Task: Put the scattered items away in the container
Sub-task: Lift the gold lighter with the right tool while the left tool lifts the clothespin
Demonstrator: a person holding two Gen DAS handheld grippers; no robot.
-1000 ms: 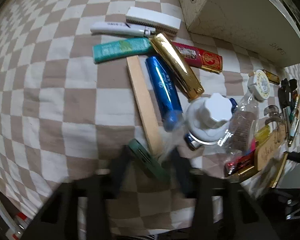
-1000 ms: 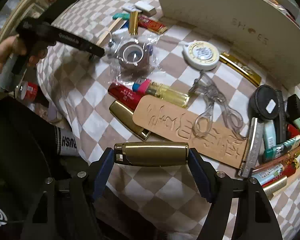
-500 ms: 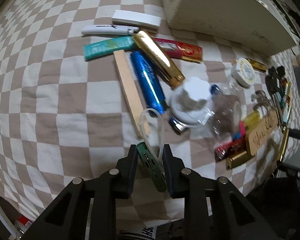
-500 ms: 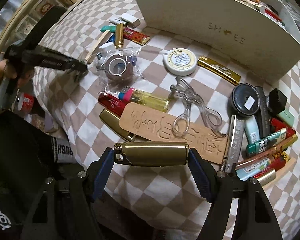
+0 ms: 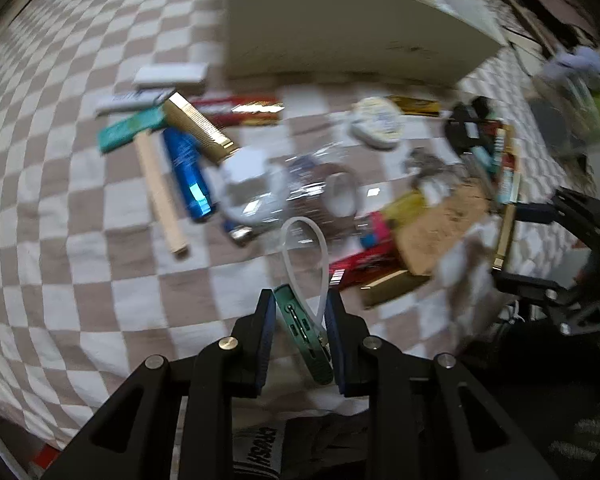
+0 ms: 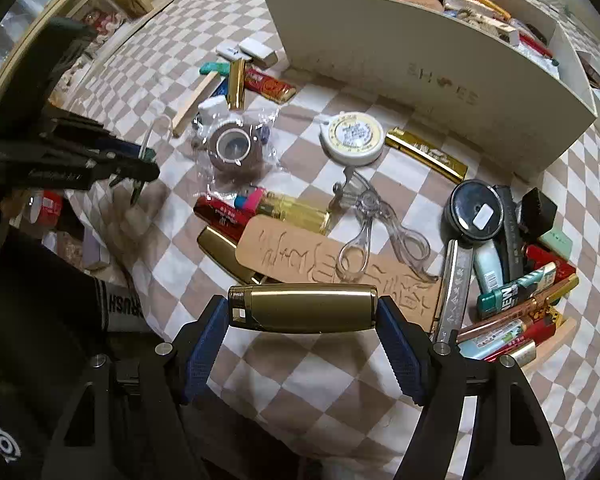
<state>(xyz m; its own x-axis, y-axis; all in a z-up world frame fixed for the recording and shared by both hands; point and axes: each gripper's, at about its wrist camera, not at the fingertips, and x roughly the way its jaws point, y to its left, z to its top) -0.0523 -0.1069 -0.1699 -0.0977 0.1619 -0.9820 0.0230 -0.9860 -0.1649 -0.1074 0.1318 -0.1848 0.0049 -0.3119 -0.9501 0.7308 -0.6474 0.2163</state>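
We've got the green gadget [image 5: 302, 330] clamped in our left gripper [image 5: 300, 332], long axis pointing away with its white loop ahead. Our right gripper [image 6: 303, 312] grips the gold lighter [image 6: 303, 307] sideways, both above the checkered cloth [image 6: 300, 372] near the cream box [image 6: 420, 68].

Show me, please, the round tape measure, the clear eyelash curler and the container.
round tape measure [image 6: 352, 136], right wrist view, label centre
clear eyelash curler [image 6: 366, 216], right wrist view, hinge
container [image 6: 440, 76], right wrist view, front wall

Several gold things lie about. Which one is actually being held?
The smooth gold case, clamped crosswise in the right gripper. The other gold pieces lie on the cloth.
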